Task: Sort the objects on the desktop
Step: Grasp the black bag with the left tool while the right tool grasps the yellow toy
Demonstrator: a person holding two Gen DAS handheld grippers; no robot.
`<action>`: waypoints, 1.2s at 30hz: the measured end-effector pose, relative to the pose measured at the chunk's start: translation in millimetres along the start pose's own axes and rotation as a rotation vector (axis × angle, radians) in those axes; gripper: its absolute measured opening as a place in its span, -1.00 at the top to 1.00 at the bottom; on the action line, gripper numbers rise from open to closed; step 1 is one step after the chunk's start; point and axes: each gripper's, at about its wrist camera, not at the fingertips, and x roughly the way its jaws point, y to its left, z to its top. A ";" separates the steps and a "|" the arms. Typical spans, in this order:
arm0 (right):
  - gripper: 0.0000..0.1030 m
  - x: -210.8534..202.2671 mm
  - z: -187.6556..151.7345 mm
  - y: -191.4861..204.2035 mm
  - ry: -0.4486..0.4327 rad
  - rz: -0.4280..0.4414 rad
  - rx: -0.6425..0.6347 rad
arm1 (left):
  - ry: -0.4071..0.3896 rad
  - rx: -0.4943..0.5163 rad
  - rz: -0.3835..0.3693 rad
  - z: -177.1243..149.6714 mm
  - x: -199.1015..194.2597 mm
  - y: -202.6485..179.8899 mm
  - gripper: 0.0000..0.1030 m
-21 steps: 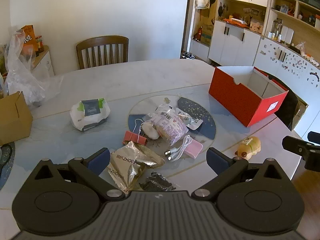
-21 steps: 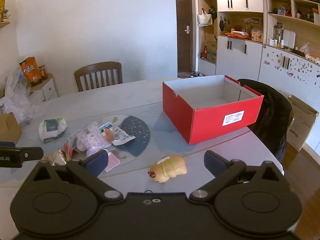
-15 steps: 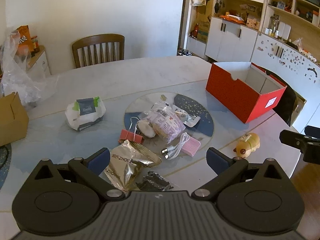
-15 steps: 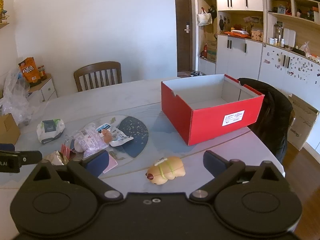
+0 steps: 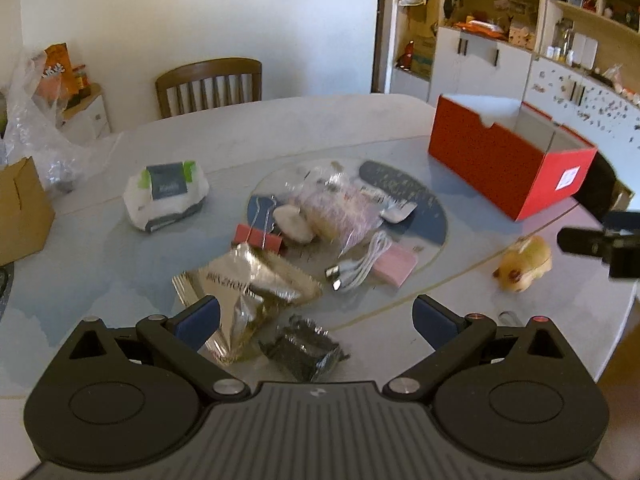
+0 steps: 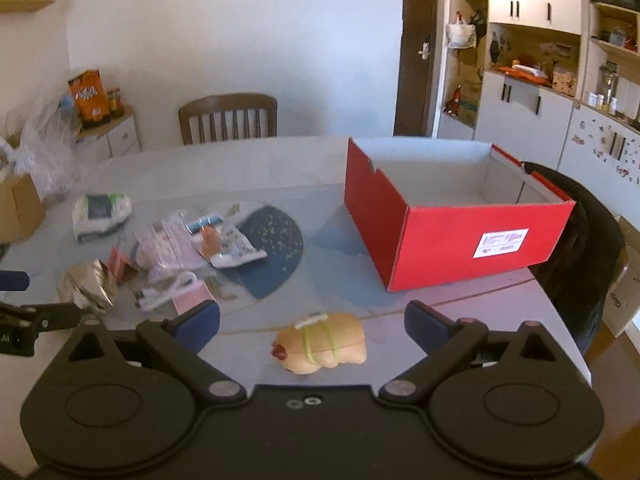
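An open red box (image 6: 448,220) stands at the right of the marble table, also in the left wrist view (image 5: 508,160). A tan hotdog-shaped toy (image 6: 322,346) lies just ahead of my open right gripper (image 6: 312,322), between its jaws but untouched. My left gripper (image 5: 316,318) stands open above a silver snack packet (image 5: 244,292) and a dark crumpled wrapper (image 5: 302,350). Beyond lie a red binder clip (image 5: 258,236), a white cable (image 5: 360,266), a pink pad (image 5: 394,266), a clear bag of snacks (image 5: 336,216) and a wet-wipe pack (image 5: 166,194).
A wooden chair (image 5: 210,84) stands behind the table. A cardboard box (image 5: 22,212) and a plastic bag (image 5: 40,128) sit at the left edge. A dark jacket over a chair (image 6: 576,240) is beside the red box. Cabinets line the right wall.
Both grippers have moved forward and lower toward the table; the silver packet and the toy now sit closer to the jaws. Nothing was grasped.
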 end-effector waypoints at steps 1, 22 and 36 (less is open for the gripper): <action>-0.89 4.9 -1.1 -2.1 0.005 0.005 -0.001 | 0.007 0.004 0.017 -4.2 4.8 -1.9 -0.99; -0.69 74.8 -13.7 -12.8 0.163 0.050 -0.037 | 0.123 0.035 0.086 -20.9 54.6 -8.9 -0.67; -0.44 73.8 -11.4 -9.9 0.167 0.060 -0.015 | 0.098 0.097 0.063 -19.5 45.4 -16.0 0.17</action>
